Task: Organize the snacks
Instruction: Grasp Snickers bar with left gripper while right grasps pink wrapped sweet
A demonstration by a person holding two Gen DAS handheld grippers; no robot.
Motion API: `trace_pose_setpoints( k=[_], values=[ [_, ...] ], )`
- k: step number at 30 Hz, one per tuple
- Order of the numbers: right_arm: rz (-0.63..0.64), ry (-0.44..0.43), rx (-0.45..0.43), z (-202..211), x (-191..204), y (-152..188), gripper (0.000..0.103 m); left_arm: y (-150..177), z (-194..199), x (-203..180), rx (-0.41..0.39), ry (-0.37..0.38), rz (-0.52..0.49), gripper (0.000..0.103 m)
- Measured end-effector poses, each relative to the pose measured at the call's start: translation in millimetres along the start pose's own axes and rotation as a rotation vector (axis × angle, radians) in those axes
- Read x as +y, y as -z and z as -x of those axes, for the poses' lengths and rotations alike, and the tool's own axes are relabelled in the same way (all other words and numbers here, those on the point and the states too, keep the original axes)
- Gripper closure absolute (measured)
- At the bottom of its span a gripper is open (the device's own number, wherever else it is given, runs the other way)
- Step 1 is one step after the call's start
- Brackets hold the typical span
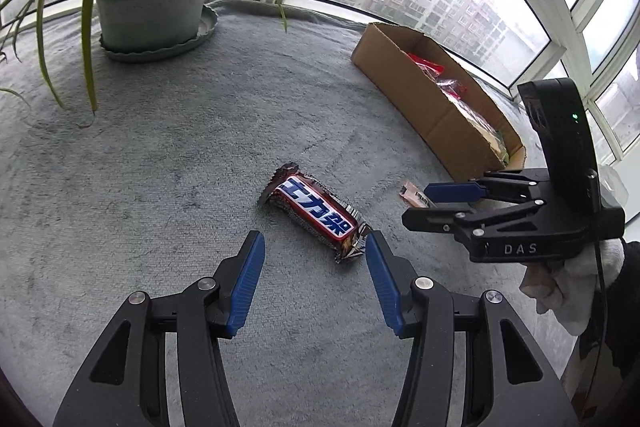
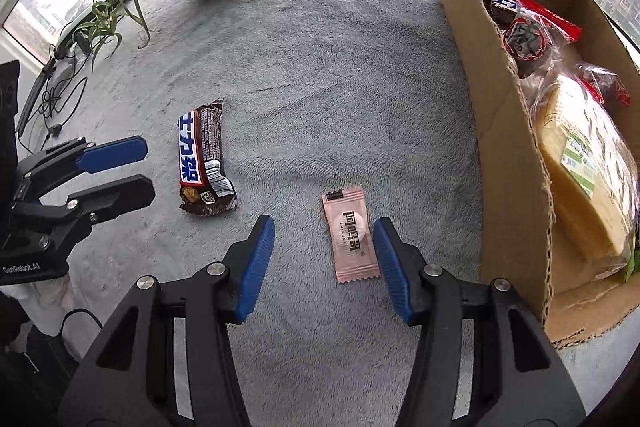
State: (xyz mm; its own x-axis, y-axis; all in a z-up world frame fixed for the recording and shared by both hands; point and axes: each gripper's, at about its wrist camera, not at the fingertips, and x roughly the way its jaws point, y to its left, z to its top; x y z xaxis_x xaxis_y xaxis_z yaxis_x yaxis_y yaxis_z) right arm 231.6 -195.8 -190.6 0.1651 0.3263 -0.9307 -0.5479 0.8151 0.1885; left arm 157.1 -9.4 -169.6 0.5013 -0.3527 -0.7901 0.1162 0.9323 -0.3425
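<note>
Two snacks left on the grey surface, outside the cardboard box that already holds several packets: a chocolate bar just ahead of the left tool, and a pink sachet close to the right finger of the right tool, both tools wide open and holding nothing. Best done by shifting each tool to centre its snack between the fingers, then closing across the short width. Bar's long axis diagonal in the left view, sachet's roughly along the right fingers.
</note>
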Motion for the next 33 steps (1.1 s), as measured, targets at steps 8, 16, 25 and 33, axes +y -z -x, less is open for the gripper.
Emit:
trace_pose_setpoints(
  k=[8,16,25,33],
  values=[
    [0.061,0.136,-0.025,-1,12,5,0.073,-15,-21,-3,0.017,-0.013,0.048,0.052],
    [0.08,0.17,-0.029,-3,14,9,0.076,-24,-43,-19,0.043,-0.077,0.0,0.052],
    [0.075,0.164,-0.031,0,12,9,0.082,-16,-41,-23,0.027,-0.149,-0.058,0.069],
    [0.033,0.139,-0.071,12,5,10,0.082,-14,-38,-23,0.024,-0.15,-0.054,0.076]
  ],
)
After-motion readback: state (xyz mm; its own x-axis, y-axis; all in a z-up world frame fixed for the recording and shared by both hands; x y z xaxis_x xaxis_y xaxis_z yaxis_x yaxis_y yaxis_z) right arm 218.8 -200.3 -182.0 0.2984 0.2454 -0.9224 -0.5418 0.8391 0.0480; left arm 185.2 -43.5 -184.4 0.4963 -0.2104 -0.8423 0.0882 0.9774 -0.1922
